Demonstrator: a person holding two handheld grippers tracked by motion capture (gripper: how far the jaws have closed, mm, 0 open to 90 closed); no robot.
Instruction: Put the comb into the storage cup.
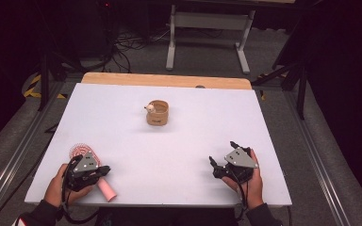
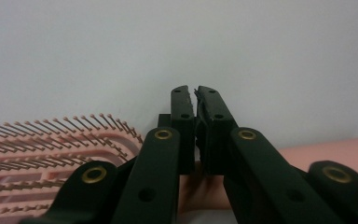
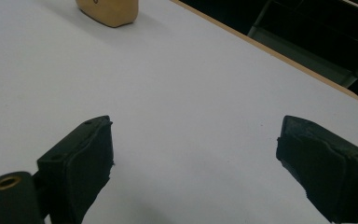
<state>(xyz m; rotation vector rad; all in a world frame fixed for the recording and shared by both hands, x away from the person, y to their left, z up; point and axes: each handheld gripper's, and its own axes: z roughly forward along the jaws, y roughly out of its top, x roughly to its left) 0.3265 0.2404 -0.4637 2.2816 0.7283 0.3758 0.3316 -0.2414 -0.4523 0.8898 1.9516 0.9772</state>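
Left tool [image 1: 102, 170] sits at the near-left corner of the white worktop [image 1: 179, 146], directly over the pink hairbrush [image 1: 78, 151]. Jaws are together; in the left gripper view they meet tip to tip above the brush handle [image 2: 335, 151], with nothing visibly pinched between them. The handle passes beneath the jaws and the bristle head [image 2: 51, 144] lies to one side.

Right tool [image 1: 220, 161] rests near-right, jaws wide apart over bare worktop, holding nothing. Tan cup [image 1: 158, 112] stands mid-worktop, well apart from both tools, with a small pale object at its rim; too small to identify.

Risks, as judged from here:
- The jaws must part before they can take the handle. Lowering them as they stand would only press or nudge the brush.
- The handle end [image 1: 107, 190] lies close to the near edge, so a sideways push could roll it off.
- A grip far from the head could let the heavier bristle end droop or swing.
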